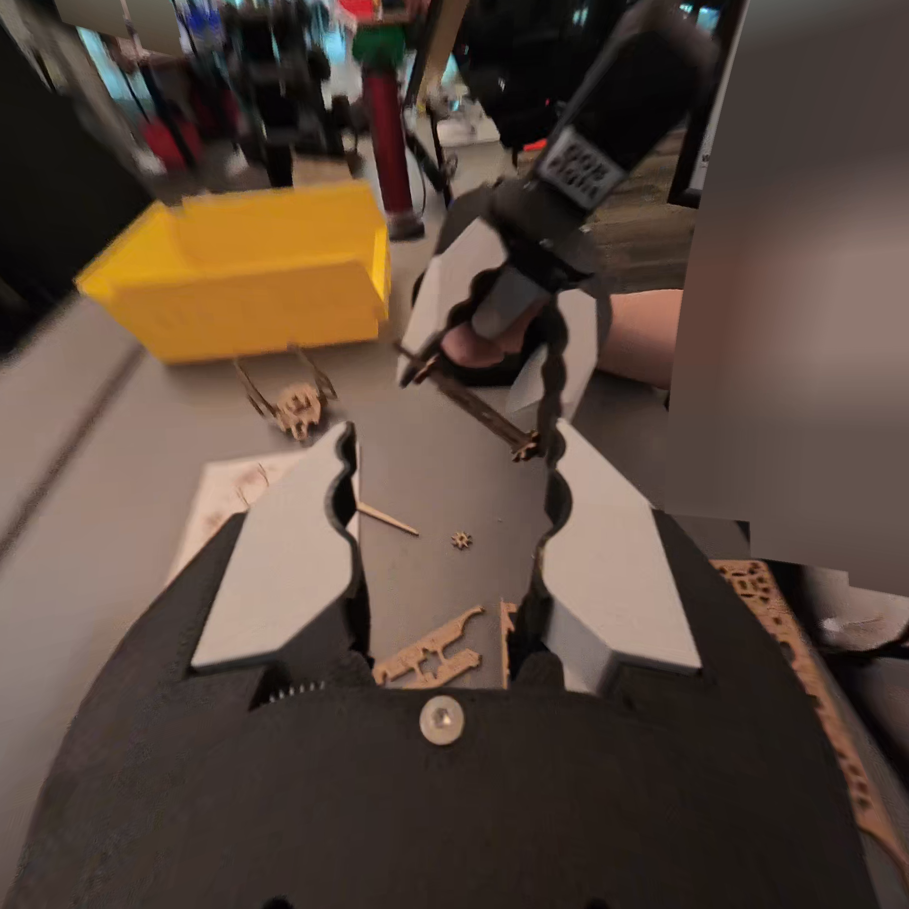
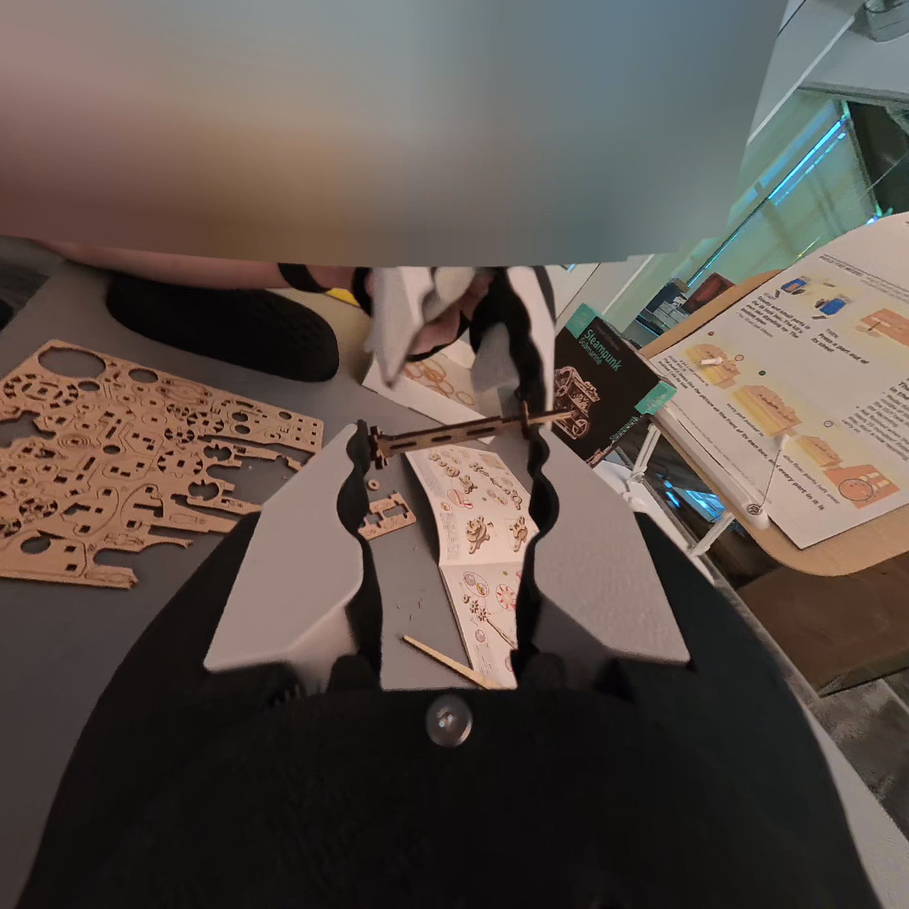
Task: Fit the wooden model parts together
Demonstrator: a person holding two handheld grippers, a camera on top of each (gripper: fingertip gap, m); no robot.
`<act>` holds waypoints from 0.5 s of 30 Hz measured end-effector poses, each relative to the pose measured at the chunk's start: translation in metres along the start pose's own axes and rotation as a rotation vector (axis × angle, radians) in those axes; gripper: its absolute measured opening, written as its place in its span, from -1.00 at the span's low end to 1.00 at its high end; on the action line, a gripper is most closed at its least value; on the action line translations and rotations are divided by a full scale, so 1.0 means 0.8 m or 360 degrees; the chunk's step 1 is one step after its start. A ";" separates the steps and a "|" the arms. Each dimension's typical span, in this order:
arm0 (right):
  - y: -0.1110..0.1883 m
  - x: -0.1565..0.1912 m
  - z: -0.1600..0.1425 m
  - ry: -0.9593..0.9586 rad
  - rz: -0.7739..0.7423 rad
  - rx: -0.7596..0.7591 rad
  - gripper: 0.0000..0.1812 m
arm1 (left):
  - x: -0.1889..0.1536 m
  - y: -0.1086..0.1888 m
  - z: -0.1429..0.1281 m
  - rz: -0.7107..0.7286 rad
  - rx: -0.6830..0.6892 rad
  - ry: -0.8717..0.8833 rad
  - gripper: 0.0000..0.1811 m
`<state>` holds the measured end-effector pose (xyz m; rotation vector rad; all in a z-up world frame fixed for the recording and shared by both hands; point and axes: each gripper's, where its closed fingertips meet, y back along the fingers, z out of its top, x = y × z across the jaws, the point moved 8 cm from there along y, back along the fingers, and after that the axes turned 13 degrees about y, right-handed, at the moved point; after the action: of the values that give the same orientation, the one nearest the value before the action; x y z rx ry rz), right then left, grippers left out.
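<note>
Between our two grippers a slotted wooden axle (image 2: 455, 435) with a small gear at each end spans the gap above the grey table (image 1: 433, 492). Our right gripper (image 2: 445, 433) stands spread wide, the axle bridging its fingertips (image 2: 361, 440), so it is gripping that part by the ends. Our left gripper (image 1: 455, 438) is open, holding nothing. Below lie a toothpick (image 1: 388, 521), a tiny loose gear (image 1: 461, 540), a punched plywood sheet (image 2: 123, 462), an instruction booklet (image 2: 482, 511), and a yellow bin (image 1: 246, 275) farther off.
</note>
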<state>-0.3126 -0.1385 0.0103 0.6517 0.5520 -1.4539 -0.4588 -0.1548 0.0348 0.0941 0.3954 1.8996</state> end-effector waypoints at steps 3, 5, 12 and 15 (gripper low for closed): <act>0.004 -0.006 0.001 -0.0107 -0.0001 -0.0052 -0.31 | -0.020 -0.002 0.001 0.0132 0.0045 -0.0348 0.01; 0.006 -0.008 0.003 -0.0168 0.0015 -0.0091 -0.31 | -0.025 -0.009 -0.003 0.0241 0.0088 -0.0519 0.03; 0.007 -0.005 0.008 -0.0214 0.0094 -0.0167 -0.31 | -0.043 -0.017 0.000 0.0268 0.0047 -0.0674 -0.12; 0.005 -0.003 0.008 -0.0220 0.0104 -0.0182 -0.31 | -0.045 -0.020 -0.003 0.0260 0.0068 -0.0684 -0.18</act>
<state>-0.3088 -0.1409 0.0171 0.4711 0.4971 -1.3840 -0.4318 -0.1834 0.0322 0.5671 0.1375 1.9656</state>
